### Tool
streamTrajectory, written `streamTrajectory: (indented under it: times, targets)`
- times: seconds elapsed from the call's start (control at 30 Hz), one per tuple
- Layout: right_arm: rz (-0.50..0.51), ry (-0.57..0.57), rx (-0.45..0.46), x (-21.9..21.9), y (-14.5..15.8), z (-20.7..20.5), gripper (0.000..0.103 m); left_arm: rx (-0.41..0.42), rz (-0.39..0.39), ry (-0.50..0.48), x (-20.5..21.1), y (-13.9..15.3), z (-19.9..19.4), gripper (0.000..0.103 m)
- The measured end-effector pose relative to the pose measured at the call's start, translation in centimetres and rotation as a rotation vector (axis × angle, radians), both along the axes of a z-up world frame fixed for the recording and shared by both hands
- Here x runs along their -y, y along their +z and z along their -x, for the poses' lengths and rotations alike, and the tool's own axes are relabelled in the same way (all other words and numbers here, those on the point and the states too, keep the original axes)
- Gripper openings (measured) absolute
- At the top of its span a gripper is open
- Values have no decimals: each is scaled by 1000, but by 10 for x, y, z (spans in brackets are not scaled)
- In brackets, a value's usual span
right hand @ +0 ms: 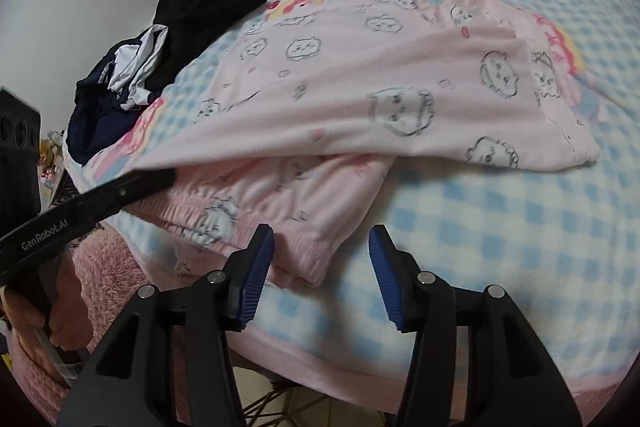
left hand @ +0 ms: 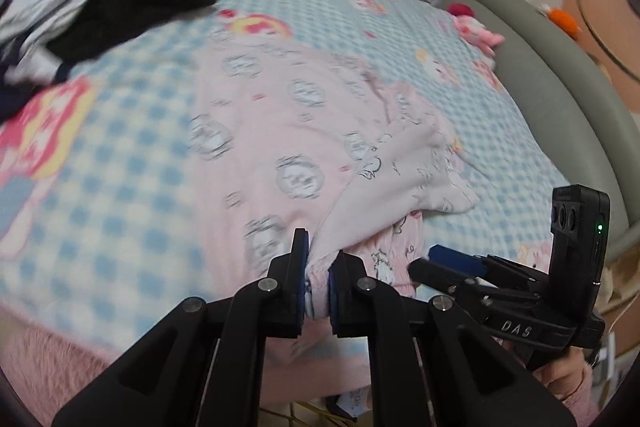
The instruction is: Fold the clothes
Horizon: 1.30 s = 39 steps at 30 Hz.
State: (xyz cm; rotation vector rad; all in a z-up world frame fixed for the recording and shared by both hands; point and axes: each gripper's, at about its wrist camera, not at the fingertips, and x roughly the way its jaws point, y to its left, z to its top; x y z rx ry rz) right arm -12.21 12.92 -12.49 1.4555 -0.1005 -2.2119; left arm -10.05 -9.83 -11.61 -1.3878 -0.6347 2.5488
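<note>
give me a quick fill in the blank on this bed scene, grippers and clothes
1. The left gripper is shut on the ____ pajama pants.
2. The right gripper has its fingers ____, nothing between them.
3. The blanket has a blue and white ____ pattern.
4. The black garment lies on the ____.

Missing: pink; open; checked; bed

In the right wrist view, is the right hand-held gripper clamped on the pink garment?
No, the right hand-held gripper stands open, its blue pads apart over the pink garment and checked blanket, pressing on nothing.
</note>
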Motion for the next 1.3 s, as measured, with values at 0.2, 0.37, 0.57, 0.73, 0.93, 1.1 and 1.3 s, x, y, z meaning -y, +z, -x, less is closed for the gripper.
streamTrajectory:
  times: [0.2,0.37,0.57,0.73,0.93,1.1,1.3]
  targets:
    - [-159,-14,8,6,-27,3,55,133,-52,16,7,-52,-5,9]
    - [-152,-50,14,-5,-29,6,55,133,14,14,2,-47,-7,15]
    - [-71,-11,40,-1,-27,14,57,135,-26,101,21,-47,-5,44]
    - [-115,21,38,15,-36,19,60,135,47,137,16,-47,-7,43]
    - [-78,14,22,5,-35,14,37,125,19,138,24,-42,-9,45]
    - [-21,11,96,6,-49,27,62,180,-28,89,18,-65,2,58]
    - [-40,50,50,15,-37,19,13,131,-25,12,0,-55,1,24]
